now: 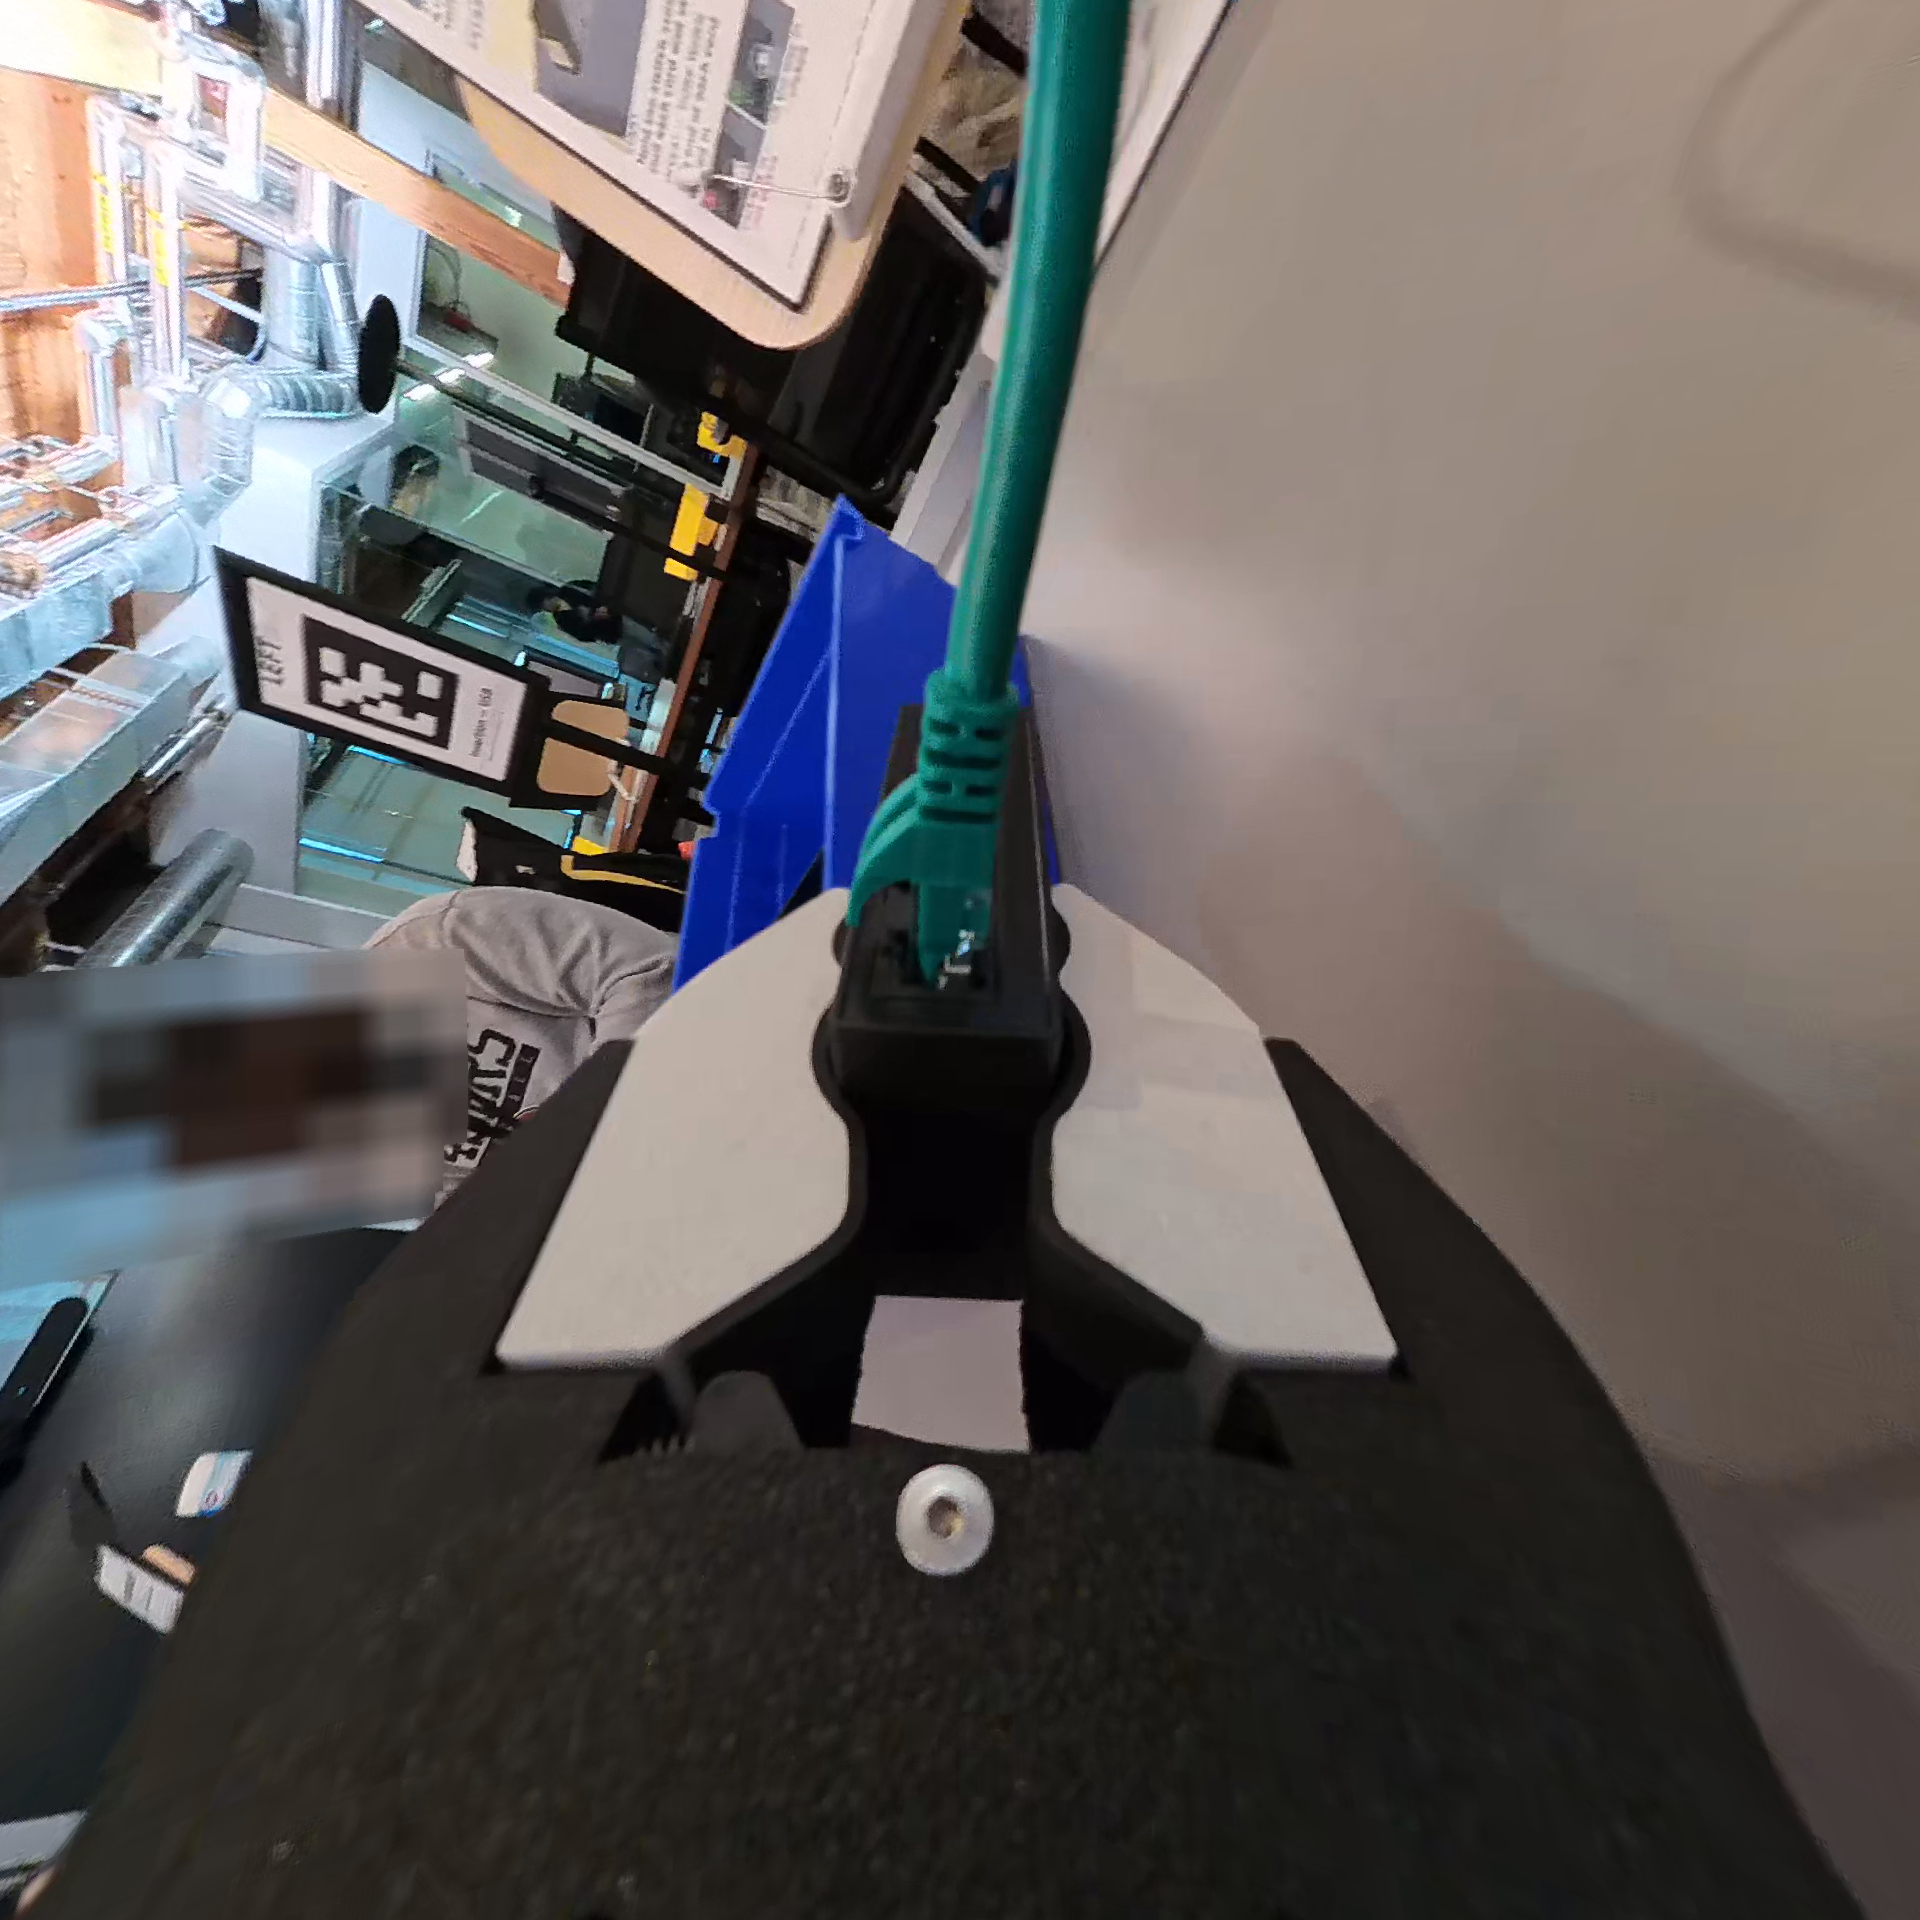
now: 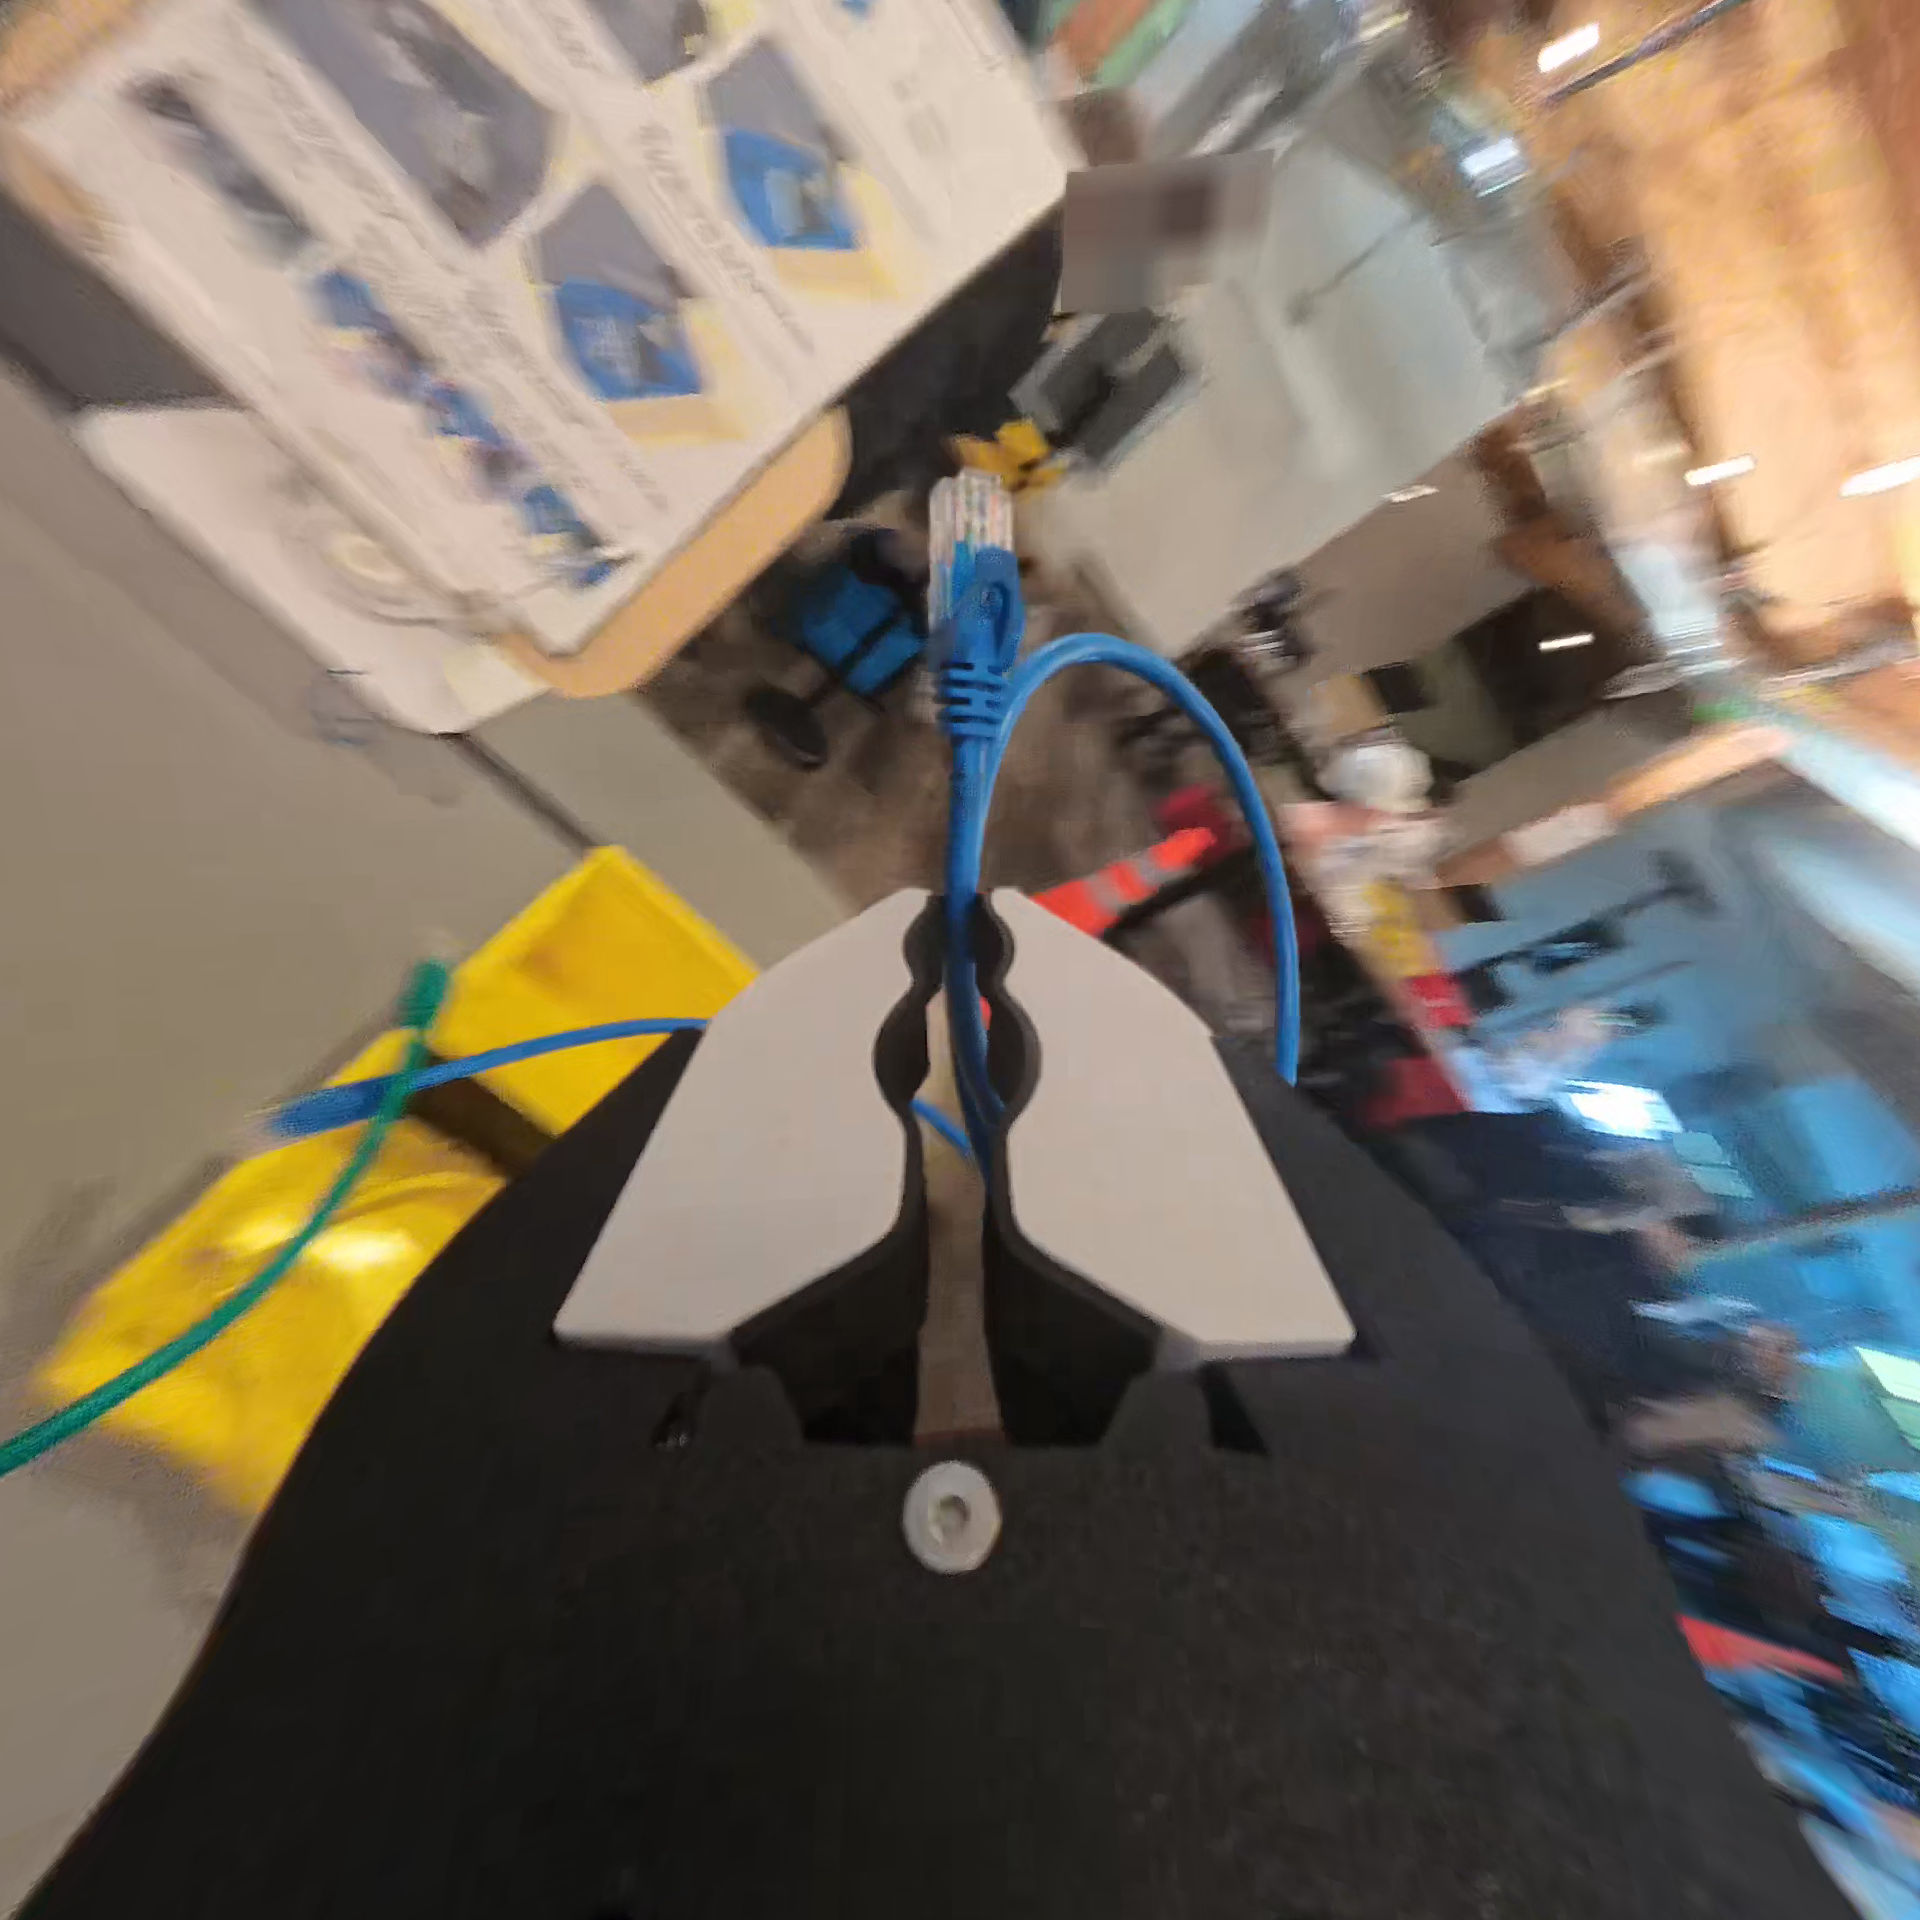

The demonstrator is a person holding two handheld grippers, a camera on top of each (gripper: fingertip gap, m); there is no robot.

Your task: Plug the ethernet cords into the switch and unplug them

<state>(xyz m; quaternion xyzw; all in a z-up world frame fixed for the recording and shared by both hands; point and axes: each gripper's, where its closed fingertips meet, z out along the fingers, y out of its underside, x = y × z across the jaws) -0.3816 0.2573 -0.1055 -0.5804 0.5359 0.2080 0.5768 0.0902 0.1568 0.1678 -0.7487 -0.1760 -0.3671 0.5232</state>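
In the left wrist view my left gripper (image 1: 951, 935) is shut on the end of a black switch (image 1: 951, 1023), held up off the table. A green ethernet cord (image 1: 1023, 416) runs down from the top, and its green plug (image 1: 951, 831) sits in a port of the switch. In the right wrist view my right gripper (image 2: 961, 914) is shut on a blue ethernet cord (image 2: 971, 831). Its clear plug (image 2: 968, 530) sticks out past the fingertips, free in the air. The blue cord loops back on the right. The green cord (image 2: 260, 1278) also shows at lower left.
A blue bin (image 1: 800, 748) stands beyond the switch beside the grey table surface (image 1: 1455, 727). A yellow bin (image 2: 343, 1195) sits at lower left in the right wrist view. A board with printed sheets (image 2: 468, 312) lies at the table's far part. A person in a grey shirt (image 1: 530, 987) is nearby.
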